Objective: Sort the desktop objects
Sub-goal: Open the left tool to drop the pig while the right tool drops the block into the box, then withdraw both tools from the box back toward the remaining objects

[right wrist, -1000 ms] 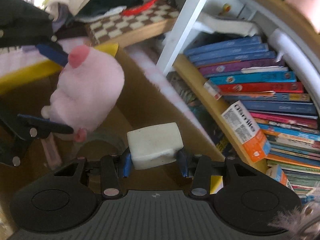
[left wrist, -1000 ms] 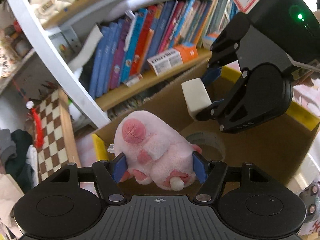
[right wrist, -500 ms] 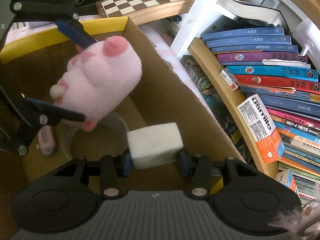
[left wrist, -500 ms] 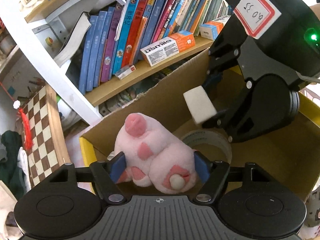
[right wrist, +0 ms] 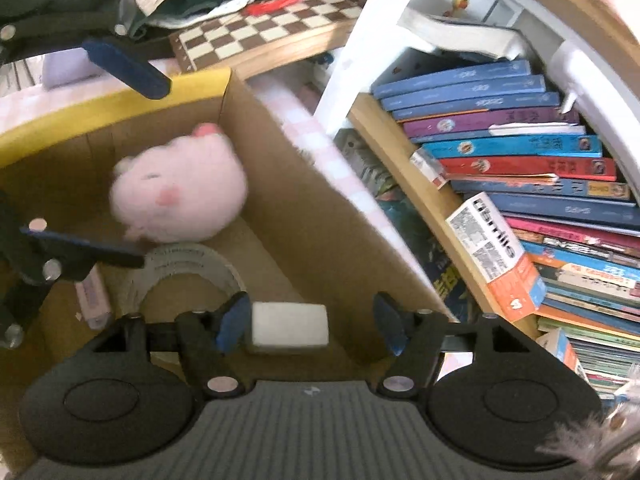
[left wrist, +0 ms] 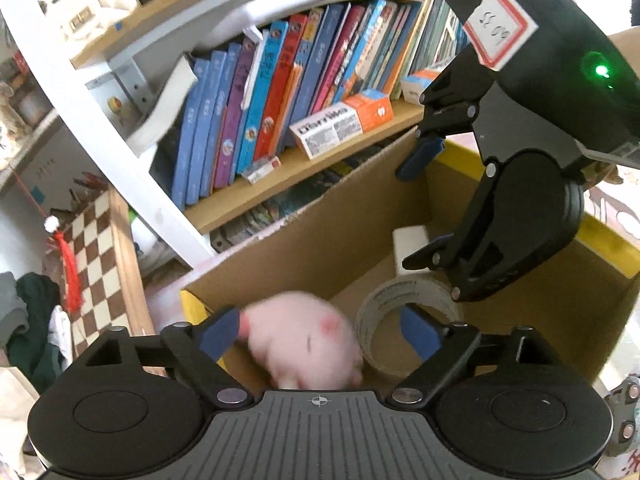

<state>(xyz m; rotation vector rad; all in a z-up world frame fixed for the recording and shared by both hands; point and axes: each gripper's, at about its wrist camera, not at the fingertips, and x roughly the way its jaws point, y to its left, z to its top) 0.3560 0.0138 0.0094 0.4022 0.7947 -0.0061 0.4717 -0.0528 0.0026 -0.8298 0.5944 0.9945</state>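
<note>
Both grippers hang over an open cardboard box (left wrist: 304,240) with a yellow rim (right wrist: 120,100). My left gripper (left wrist: 320,332) is open; the pink plush toy (left wrist: 304,344) is loose between its fingers, blurred, down in the box. It also shows in the right wrist view (right wrist: 180,192). My right gripper (right wrist: 312,320) is open; the white block (right wrist: 288,326) is beside its left finger, free of the right one. The block also shows in the left wrist view (left wrist: 410,240) near the box's far wall.
A roll of clear tape (left wrist: 404,312) lies on the box floor beside the plush. A pale pink bar (right wrist: 94,300) lies there too. A bookshelf (left wrist: 280,92) stands behind the box, a chessboard (right wrist: 260,36) to its side.
Both grippers have opened. The plush dropped out of the left gripper into the box. The white block came free of the right gripper and sits lower.
</note>
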